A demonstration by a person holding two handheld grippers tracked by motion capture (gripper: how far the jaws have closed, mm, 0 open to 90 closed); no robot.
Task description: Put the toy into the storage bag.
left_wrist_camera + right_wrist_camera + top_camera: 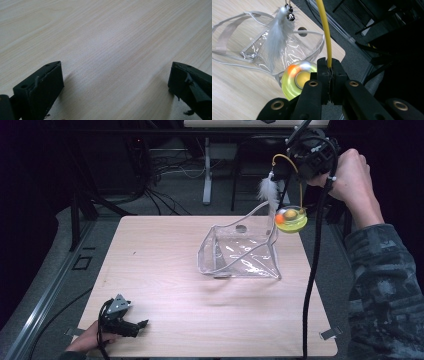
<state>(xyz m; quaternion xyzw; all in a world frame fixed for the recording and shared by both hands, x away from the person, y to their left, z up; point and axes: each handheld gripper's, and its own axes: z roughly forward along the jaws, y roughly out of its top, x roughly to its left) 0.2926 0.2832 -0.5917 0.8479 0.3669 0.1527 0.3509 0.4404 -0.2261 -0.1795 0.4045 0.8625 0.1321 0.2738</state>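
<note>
A clear plastic bag [242, 251] with pale handles stands open in the middle of the wooden table [165, 270]. My right gripper [289, 164] is raised above the bag's far right corner, shut on the yellow wand [325, 32] of a cat toy. From the wand hang a white feather [269, 190] with small bells [290, 12] and a yellow-green disc base [291, 219] with an orange ball. The disc [298, 79] hangs just beside the bag's [264, 50] rim. My left gripper [142, 325] rests low at the table's near left corner, open, with bare wood between its jaws [116, 82].
A table leg [207, 170], chairs and loose cables stand on the grey floor beyond the far edge. A black cable [315, 265] trails down from my right gripper past the table's right edge. A metal rail [45, 305] runs along the left.
</note>
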